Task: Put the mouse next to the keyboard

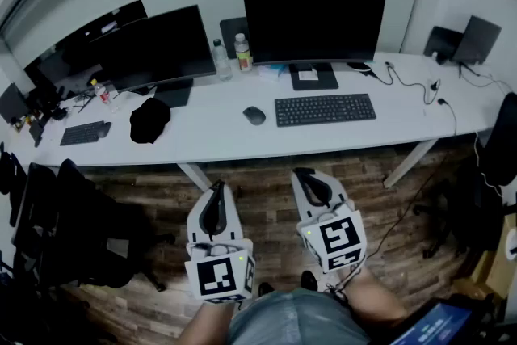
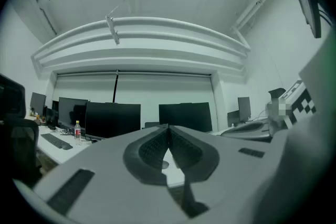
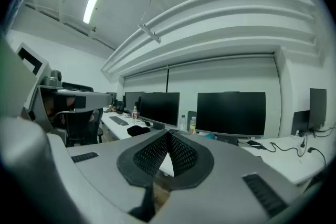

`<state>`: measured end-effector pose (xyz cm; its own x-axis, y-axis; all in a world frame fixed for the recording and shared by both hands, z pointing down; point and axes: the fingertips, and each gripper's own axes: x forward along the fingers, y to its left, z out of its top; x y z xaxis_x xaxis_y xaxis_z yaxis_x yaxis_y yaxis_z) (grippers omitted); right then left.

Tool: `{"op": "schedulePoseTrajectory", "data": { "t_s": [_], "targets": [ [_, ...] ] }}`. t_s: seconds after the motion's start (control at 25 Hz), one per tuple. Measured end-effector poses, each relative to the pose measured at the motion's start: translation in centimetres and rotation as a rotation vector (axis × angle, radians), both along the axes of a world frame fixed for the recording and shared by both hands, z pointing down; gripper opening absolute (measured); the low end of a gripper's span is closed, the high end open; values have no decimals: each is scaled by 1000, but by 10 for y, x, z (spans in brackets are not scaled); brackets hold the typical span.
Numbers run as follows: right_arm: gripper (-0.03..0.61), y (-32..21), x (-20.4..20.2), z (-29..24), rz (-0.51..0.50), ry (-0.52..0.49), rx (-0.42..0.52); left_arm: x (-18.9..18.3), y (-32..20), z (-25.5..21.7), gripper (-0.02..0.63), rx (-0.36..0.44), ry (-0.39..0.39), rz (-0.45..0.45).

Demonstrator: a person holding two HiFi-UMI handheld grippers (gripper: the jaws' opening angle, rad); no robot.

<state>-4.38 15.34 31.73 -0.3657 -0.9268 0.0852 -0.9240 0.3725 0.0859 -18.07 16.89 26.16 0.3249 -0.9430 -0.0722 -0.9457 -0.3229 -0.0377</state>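
Office room, wooden floor, one long white surface point(image 1: 218, 140) along the far wall.

Head view – the mouse point(image 1: 254, 115) lies on the surface, well ahead of both tongs and roughly on the line between them. The keyboard point(image 1: 325, 109) lies to its right with a bare gap between, ahead of the right tongs point(image 1: 304, 174) and below a dark monitor point(image 1: 313, 27). A black cap point(image 1: 149, 119) sits further left, beyond the left tongs point(image 1: 216, 187). Both tongs are held low over the floor, well short of the surface edge.

Left gripper view – jaws pressed together, nothing between them, pointing level at the row of monitors.

Right gripper view – jaws likewise pressed together and empty, level.

Handling note, as judgement – the task looks unstarted. The right tongs seem the better choice, being nearer the keyboard. Spread the jaws before reaching the mouse, come in low, and pinch it across its two long sides, since the rounded top would likely slip. Set it down just beside the keyboard's left end, apart from the keys.
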Motion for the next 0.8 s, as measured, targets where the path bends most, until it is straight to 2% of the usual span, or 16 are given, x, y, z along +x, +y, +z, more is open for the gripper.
{"op": "schedulePoseTrajectory", "data": {
  "t_s": [0.4,0.44,0.48,0.52,0.8],
  "targets": [
    [15,-1,19,1,-16,-40,10,25,1,9,5,-17,-20,-7],
    [45,-1,22,2,-25,-55,6,28,2,11,5,-22,-27,-12],
    [159,-1,24,3,-40,-65,-2,32,2,12,5,-26,-33,-17],
    [244,-1,27,3,-52,-71,-7,36,3,12,5,-27,-36,-20],
    [241,-3,57,14,-80,-54,-22,72,7,20,5,-45,-55,-47]
  ]
}}
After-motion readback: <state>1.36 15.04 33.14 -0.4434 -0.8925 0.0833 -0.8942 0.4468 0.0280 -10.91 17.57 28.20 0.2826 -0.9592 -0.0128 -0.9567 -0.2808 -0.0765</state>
